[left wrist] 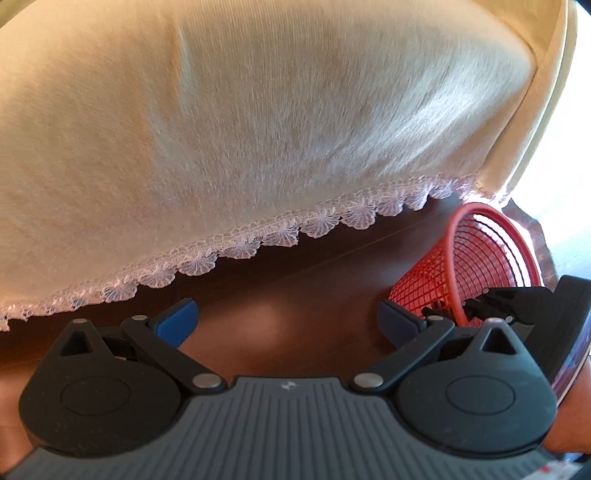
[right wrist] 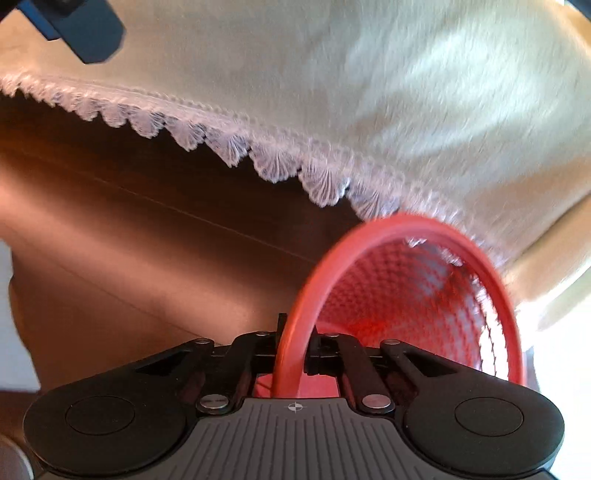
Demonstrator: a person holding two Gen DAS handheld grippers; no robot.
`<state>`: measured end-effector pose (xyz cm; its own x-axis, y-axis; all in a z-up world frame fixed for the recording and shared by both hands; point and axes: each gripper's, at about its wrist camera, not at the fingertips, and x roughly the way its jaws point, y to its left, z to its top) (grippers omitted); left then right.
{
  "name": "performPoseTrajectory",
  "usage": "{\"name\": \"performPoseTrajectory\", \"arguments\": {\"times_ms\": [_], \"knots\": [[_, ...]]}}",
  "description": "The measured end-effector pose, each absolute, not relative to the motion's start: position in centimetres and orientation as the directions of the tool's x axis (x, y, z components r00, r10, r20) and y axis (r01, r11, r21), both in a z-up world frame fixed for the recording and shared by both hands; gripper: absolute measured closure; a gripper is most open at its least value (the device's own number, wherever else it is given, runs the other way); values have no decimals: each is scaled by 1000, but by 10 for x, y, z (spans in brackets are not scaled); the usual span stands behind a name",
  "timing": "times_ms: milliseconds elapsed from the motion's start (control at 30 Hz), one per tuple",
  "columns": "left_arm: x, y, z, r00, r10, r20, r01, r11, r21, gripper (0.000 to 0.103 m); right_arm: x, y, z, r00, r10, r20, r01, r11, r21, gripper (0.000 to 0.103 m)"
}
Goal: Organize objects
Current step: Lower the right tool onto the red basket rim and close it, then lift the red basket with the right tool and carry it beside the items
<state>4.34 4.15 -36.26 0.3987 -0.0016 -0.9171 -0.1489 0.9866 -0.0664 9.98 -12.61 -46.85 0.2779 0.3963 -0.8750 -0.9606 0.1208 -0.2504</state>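
Note:
A red mesh basket (right wrist: 424, 295) is tipped with its mouth toward the camera in the right wrist view. My right gripper (right wrist: 293, 350) is shut on the basket's rim. The basket also shows in the left wrist view (left wrist: 480, 269) at the right, with the right gripper (left wrist: 476, 310) clamped on its rim. My left gripper (left wrist: 288, 317) is open and empty, its blue fingertips (left wrist: 177, 321) spread wide above the dark wooden table (left wrist: 295, 295). One blue fingertip of the left gripper shows at the top left of the right wrist view (right wrist: 92, 33).
A cream cloth (left wrist: 258, 129) with a white lace edge (left wrist: 258, 236) covers the far part of the table and fills the upper half of both views. The basket's far rim touches or overlaps the lace edge (right wrist: 424, 221).

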Motion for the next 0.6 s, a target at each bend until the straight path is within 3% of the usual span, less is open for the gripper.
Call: {"name": "performPoseTrajectory", "arguments": {"times_ms": [200,600], "knots": [[39,46,-279,395,-27,-918,-167,981,-101,2,92,-125,-377,267,353,-897,-964,82,-254,100],[96,77,-76,487,21,-873,-206,974,-92,1,109,-94,-121,329,372,-868,-943,81,-323,100]]}}
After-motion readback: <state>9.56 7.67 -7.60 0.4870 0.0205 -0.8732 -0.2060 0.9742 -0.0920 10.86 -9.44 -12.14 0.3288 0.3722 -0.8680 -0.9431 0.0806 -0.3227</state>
